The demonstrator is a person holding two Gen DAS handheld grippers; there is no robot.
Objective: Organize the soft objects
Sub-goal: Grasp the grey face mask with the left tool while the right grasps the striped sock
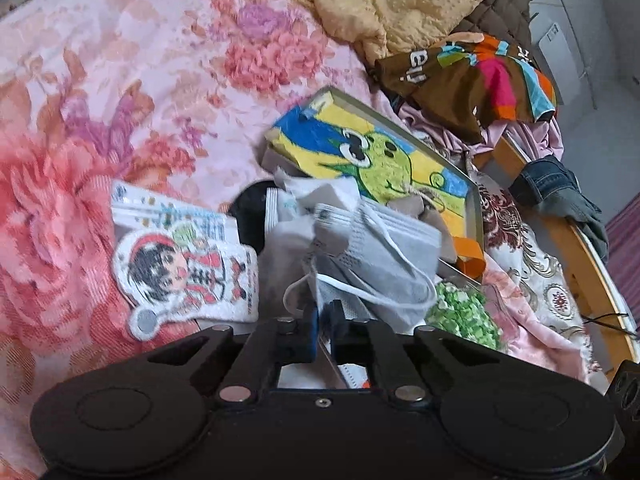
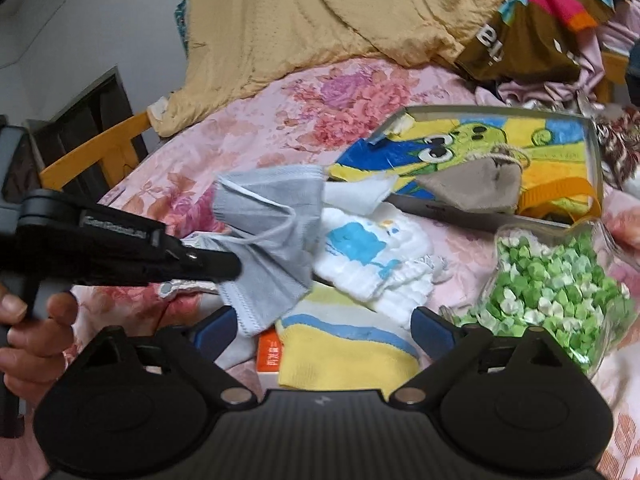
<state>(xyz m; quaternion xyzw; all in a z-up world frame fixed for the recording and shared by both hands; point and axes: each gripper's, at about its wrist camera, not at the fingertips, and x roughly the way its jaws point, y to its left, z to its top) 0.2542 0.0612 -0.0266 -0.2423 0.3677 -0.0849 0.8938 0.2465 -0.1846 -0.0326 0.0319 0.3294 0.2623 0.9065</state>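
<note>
A grey face mask (image 1: 372,256) (image 2: 272,224) hangs crumpled over the pile on the flowered bedspread. My left gripper (image 1: 325,314) (image 2: 235,266) is shut on the mask's lower edge, its white ear loop dangling beside the pads. In the right wrist view my right gripper (image 2: 324,332) stands open above a yellow striped cloth (image 2: 344,356), touching nothing. The mask's lower corner hangs near its left pad. Behind lie a white cloth with a blue print (image 2: 372,256) and a metal tray (image 2: 594,152) (image 1: 478,216) holding a cartoon towel (image 2: 460,140) and a beige pouch (image 2: 472,188).
A clear bag of green paper stars (image 2: 556,292) (image 1: 464,316) lies at the right. A cartoon-girl patch (image 1: 188,276) rests left of the pile, and an orange box (image 2: 270,354) lies under the yellow cloth. A tan blanket (image 2: 340,20) and clothes (image 1: 472,80) crowd the back. A hand (image 2: 36,332) holds the left gripper.
</note>
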